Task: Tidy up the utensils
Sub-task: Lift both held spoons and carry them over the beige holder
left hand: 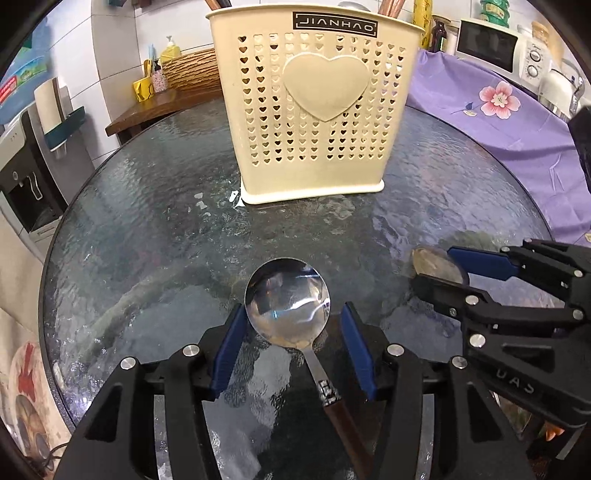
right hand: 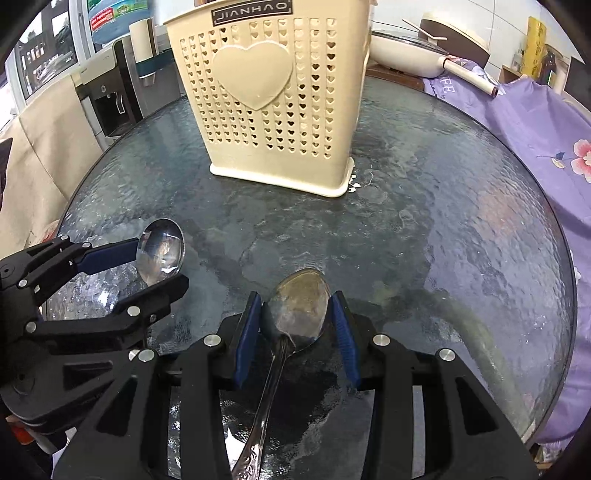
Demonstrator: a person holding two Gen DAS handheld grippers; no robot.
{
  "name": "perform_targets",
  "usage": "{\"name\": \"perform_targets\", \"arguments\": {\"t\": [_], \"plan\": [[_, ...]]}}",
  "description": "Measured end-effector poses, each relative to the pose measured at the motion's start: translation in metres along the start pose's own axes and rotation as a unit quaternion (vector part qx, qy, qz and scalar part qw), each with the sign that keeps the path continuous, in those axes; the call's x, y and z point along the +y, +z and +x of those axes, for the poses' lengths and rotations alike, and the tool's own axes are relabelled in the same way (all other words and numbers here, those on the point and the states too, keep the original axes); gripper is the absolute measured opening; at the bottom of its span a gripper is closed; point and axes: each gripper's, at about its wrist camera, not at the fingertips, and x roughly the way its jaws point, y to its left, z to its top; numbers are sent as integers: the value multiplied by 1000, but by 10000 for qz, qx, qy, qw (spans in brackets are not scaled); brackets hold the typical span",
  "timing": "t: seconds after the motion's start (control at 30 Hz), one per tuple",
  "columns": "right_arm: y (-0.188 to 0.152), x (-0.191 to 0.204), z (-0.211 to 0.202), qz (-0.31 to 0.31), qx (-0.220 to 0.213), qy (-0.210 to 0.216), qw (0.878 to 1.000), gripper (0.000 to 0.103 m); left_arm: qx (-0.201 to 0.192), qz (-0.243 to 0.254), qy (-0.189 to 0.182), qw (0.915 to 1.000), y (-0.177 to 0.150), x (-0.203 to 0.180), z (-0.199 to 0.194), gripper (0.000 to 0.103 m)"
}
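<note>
A round-bowled spoon with a brown handle [left hand: 288, 302] lies on the glass table [left hand: 147, 221]. My left gripper [left hand: 293, 309] straddles its bowl. The left pad [left hand: 229, 350] touches the bowl's rim and a small gap shows at the right pad, so the jaws are open. An all-metal spoon with an ornate handle [right hand: 299, 306] sits between my right gripper's [right hand: 295, 300] pads, which press on both sides of its bowl. Each gripper also shows in the other view: the left gripper [right hand: 160, 264] and the right gripper [left hand: 432, 266]. A cream perforated utensil holder [left hand: 314, 110] [right hand: 266, 103] stands behind them.
Handles stick up out of the holder [left hand: 388, 9]. A purple flowered cloth [left hand: 498, 122] covers the surface on the right, with a microwave [left hand: 487, 44] behind it. A water dispenser [left hand: 29, 177] stands to the left and a white pan [right hand: 406, 48] at the back.
</note>
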Motion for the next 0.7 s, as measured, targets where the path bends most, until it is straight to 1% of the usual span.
{"name": "perform_targets", "arguments": {"t": [0.23, 0.43, 0.53, 0.7], "plan": [[2, -9, -4, 103, -80, -50, 9999, 40, -24, 83, 59, 9999, 6, -2, 4, 46], [4, -12, -17, 146, -285, 39, 9995, 40, -51, 106, 21, 9999, 11, -4, 5, 46], [7, -14, -29, 198, -510, 141, 9984, 40, -231, 48, -53, 9997, 14, -2, -5, 46], [10, -16, -54, 229, -982, 316, 9944, 40, -659, -84, -233, 9975, 20, 4, -32, 46]]}}
